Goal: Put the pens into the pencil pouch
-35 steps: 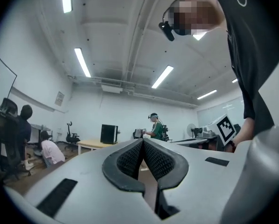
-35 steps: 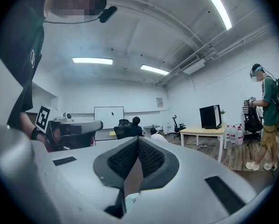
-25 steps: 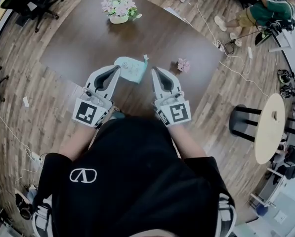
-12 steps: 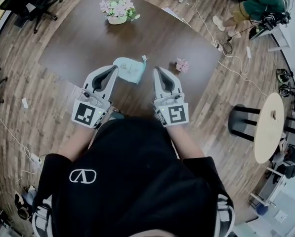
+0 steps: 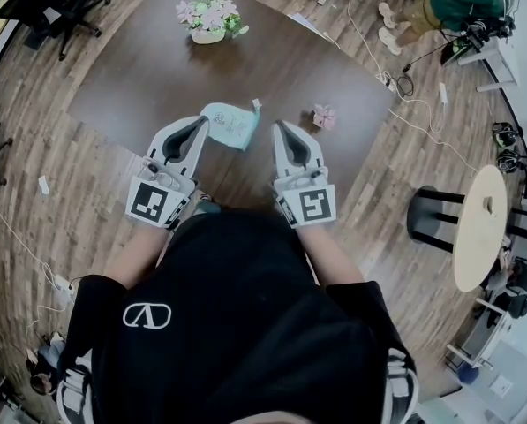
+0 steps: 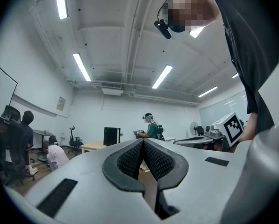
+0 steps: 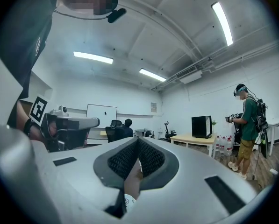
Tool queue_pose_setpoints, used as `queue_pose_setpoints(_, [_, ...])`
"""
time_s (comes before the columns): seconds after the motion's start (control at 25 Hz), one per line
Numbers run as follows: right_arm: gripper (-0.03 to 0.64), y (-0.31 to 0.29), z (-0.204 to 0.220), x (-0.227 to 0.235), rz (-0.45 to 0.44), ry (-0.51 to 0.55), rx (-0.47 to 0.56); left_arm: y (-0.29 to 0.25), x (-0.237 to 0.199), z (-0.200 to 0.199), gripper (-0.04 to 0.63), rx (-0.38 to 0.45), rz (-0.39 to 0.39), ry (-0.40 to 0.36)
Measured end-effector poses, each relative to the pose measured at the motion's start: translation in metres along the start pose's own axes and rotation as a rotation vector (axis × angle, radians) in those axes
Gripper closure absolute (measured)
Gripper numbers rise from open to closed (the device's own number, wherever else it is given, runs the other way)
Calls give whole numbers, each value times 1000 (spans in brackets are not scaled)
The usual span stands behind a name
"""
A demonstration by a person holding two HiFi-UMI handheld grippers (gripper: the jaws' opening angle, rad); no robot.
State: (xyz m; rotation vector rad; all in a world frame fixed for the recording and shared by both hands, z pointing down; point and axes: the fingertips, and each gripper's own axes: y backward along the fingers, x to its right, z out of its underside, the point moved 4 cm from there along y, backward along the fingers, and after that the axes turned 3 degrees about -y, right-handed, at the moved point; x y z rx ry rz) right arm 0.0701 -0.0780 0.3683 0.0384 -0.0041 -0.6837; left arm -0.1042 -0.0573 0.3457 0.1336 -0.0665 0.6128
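Comparing this moment with the second before, almost nothing has shifted. The left tongs (image 5: pixel 201 124) and right tongs (image 5: pixel 279 125) hover side by side above the near edge of the dark surface (image 5: pixel 139 87), both pressed fully closed with nothing gripped. The pale teal pencil pouch (image 5: pixel 231 124) lies flat where it lay, between the two tips, just at 1 o'clock of the left one. A small pink thing (image 5: pixel 324 116) sits at 1 o'clock of the right tongs, and a flower pot (image 5: pixel 208 23) stands at 12 o'clock, far across. No pen shows anywhere, so the task looks either unstarted or paused.
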Motion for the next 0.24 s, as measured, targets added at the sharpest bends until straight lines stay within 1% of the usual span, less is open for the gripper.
queue_pose_setpoints(0.24, [618, 4, 3, 1, 5, 0, -7, 0, 1, 1, 592, 5, 7, -7])
